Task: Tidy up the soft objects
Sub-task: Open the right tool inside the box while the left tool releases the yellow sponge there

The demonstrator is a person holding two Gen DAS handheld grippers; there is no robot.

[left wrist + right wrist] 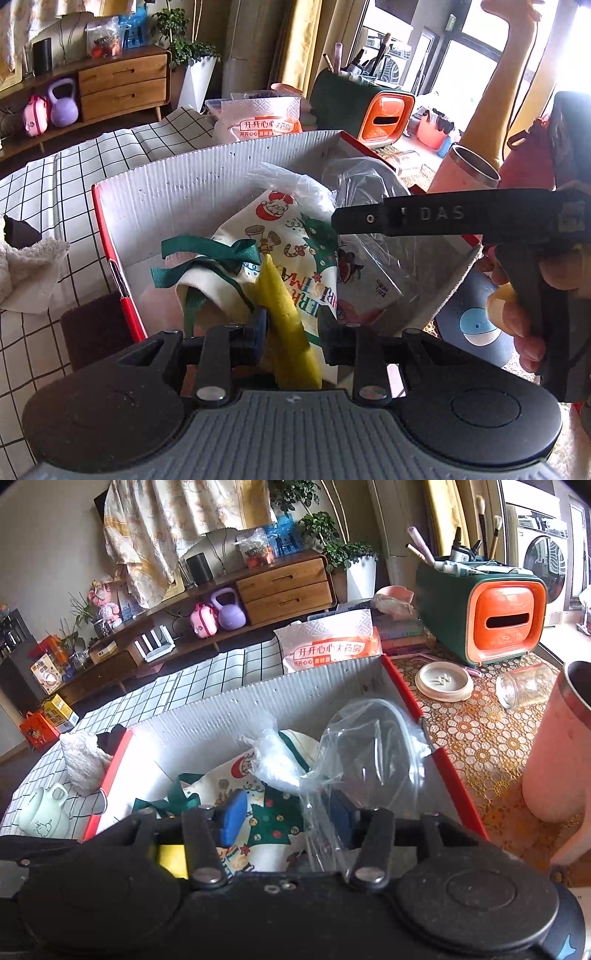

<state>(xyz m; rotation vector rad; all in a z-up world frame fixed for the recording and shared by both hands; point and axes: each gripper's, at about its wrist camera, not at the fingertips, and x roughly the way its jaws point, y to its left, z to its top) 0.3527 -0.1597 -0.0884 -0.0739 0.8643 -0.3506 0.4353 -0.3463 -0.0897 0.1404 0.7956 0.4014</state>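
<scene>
A white corrugated box (177,192) with red edges stands on the table. Inside lie a Christmas-print cloth bag (295,229) with green ribbon and crumpled clear plastic bags (369,177). My left gripper (293,326) is at the box's near side, shut on a yellow cloth (284,306) that sticks up between its pads. One of the right gripper's fingers (424,218) reaches in from the right, held by a person's hand (524,317). In the right wrist view my right gripper (290,818) stands open over the Christmas bag (273,812). A clear plastic bag (369,753) drapes beside its right pad.
A pink tumbler (554,760) stands close on the right of the box. Behind it lie a glass jar (524,690), a white lid (443,681) and an orange-green organiser (498,620). Left of the box are a fluffy white towel (81,760) and a mint mug (44,812).
</scene>
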